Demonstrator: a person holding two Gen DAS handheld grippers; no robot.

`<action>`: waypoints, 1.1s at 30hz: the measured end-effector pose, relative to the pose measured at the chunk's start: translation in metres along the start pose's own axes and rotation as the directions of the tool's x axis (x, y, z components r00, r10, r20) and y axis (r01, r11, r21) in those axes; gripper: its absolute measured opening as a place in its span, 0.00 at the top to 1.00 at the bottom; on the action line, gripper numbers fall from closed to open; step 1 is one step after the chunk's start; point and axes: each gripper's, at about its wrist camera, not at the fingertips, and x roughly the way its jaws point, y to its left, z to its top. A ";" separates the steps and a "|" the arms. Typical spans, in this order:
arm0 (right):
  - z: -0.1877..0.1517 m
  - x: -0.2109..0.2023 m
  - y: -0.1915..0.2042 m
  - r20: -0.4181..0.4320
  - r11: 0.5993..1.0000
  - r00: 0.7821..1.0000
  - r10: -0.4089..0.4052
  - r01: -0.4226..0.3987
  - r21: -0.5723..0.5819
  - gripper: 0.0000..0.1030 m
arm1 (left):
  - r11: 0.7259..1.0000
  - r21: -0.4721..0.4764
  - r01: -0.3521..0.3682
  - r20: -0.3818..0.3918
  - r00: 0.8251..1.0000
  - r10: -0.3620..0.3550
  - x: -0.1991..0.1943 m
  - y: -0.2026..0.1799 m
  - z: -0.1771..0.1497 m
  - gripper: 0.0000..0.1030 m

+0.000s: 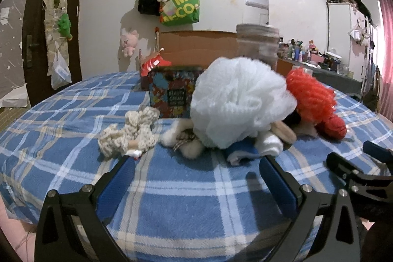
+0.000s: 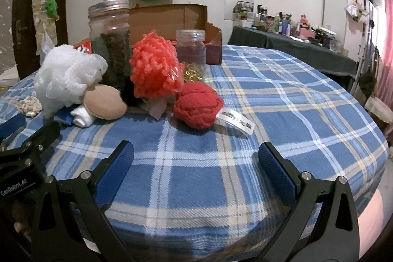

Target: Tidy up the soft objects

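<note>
Both sets of jaws are held wide apart with nothing between them: the left gripper (image 1: 196,163) and the right gripper (image 2: 196,154) are poised low over the blue plaid blanket (image 2: 282,95) of the bed. All places are given relative to the white mesh bath pouf (image 1: 238,102). Just to its right an orange-red mesh pouf (image 2: 154,68) is seen, with a red knitted ball (image 2: 197,106) bearing a white label in front of that one. A tan round pad (image 2: 104,102), a rolled white cloth (image 2: 82,117) and a folded blue cloth (image 1: 242,151) are tucked against its underside. To its left a cream crocheted piece (image 1: 132,131) is laid, slightly apart. Behind it stand a printed tin (image 1: 172,92) and a lidded jar (image 2: 110,41).
</note>
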 end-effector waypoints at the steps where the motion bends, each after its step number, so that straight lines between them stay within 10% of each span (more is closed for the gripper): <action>1: 0.003 0.000 0.000 0.006 1.000 1.000 0.003 -0.003 -0.004 0.00 | 1.000 -0.001 0.006 0.002 1.000 -0.006 -0.001 0.000 0.002 0.00; 20: 0.049 0.029 -0.020 -0.029 0.996 0.998 0.063 -0.065 -0.064 0.01 | 0.997 0.023 0.076 0.039 0.996 -0.076 0.012 -0.008 0.049 0.00; 23: 0.050 0.034 -0.021 -0.040 0.992 0.995 0.096 -0.099 -0.074 0.22 | 0.996 0.031 0.083 0.025 0.996 -0.084 0.019 -0.013 0.052 0.00; 25: 0.050 0.038 -0.022 -0.059 0.990 0.991 0.121 -0.125 -0.070 0.54 | 0.994 0.036 0.102 0.008 0.995 -0.102 0.024 -0.016 0.053 0.03; 28: 0.047 0.045 -0.026 -0.100 0.976 0.971 0.216 -0.218 -0.013 0.62 | 0.988 0.049 0.145 -0.024 0.989 -0.144 0.028 -0.021 0.052 0.29; 33: 0.043 0.035 -0.026 -0.062 0.977 0.976 0.211 -0.212 -0.010 0.63 | 0.986 0.067 0.152 -0.019 0.988 -0.151 0.024 -0.025 0.053 0.42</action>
